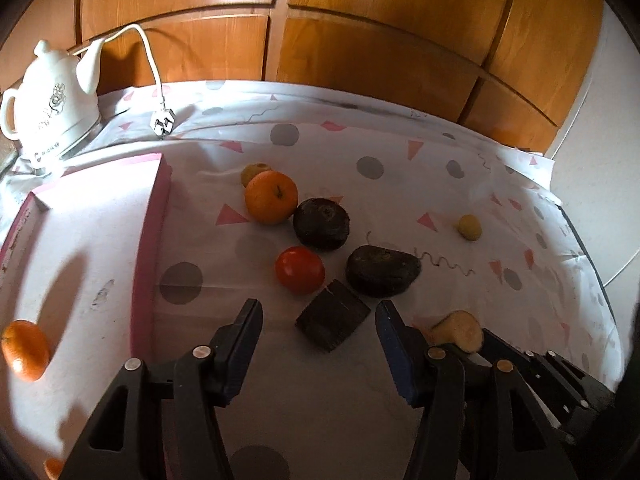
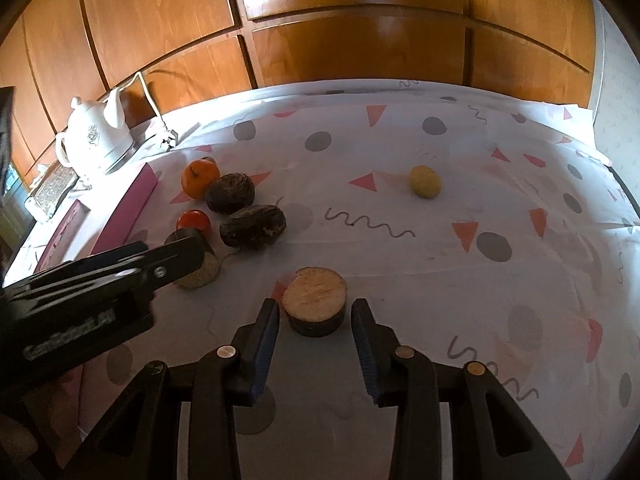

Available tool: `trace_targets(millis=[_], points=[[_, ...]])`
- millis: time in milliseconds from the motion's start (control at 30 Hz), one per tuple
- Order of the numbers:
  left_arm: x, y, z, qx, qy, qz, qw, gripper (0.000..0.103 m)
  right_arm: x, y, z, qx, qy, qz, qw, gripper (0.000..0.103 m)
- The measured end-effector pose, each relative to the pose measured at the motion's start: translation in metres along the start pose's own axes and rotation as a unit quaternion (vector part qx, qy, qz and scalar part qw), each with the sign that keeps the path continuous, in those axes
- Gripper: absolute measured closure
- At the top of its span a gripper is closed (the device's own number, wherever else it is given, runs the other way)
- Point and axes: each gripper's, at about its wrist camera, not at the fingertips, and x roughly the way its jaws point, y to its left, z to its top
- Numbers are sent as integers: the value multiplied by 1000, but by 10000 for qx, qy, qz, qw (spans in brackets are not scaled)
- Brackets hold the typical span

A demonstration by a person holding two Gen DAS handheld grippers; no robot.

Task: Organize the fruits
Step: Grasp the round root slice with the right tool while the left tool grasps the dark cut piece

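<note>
On the worktop [image 2: 440,280] my right claw [image 2: 316,316] gapes around a wood disc [image 2: 316,296]; left claw [image 1: 320,320] gapes empty, tomato [image 1: 299,270] at its 12 o'clock.

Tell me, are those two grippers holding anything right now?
No. The left gripper hangs open over a dark wooden block; the right gripper stands open around a round wooden slice, not pressing it.

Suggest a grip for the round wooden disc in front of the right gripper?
The wooden disc lies flat, cut face up, just ahead of the open right gripper. Probably best: come down from the near side and close the pads on its dark curved rim, across the full width. The flat top gives nothing to pinch.
</note>
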Motion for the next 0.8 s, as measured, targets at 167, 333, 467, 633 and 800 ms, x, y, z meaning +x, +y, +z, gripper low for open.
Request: trace_targets(millis=[167, 333, 467, 633, 800], points=[[7, 2, 1, -71, -33, -247, 9997, 61, 6, 0, 1, -66, -2, -51, 10000, 65], [-1, 1, -7, 51, -199, -270, 9994, 62, 6, 3, 0, -221, -111, -145, 9996, 69], [-16, -3, -21, 271, -460, -121, 9985, 62, 7, 2, 0, -197, -159, -146, 9996, 69], [-10, -5, -31, 403, -576, 78, 9975, 62, 7, 0, -2, -140, -188, -101, 9997, 69], [0, 0, -29, 296, -396, -2, 9988, 63, 8, 1, -2, -158, -193, -126, 9996, 69]])
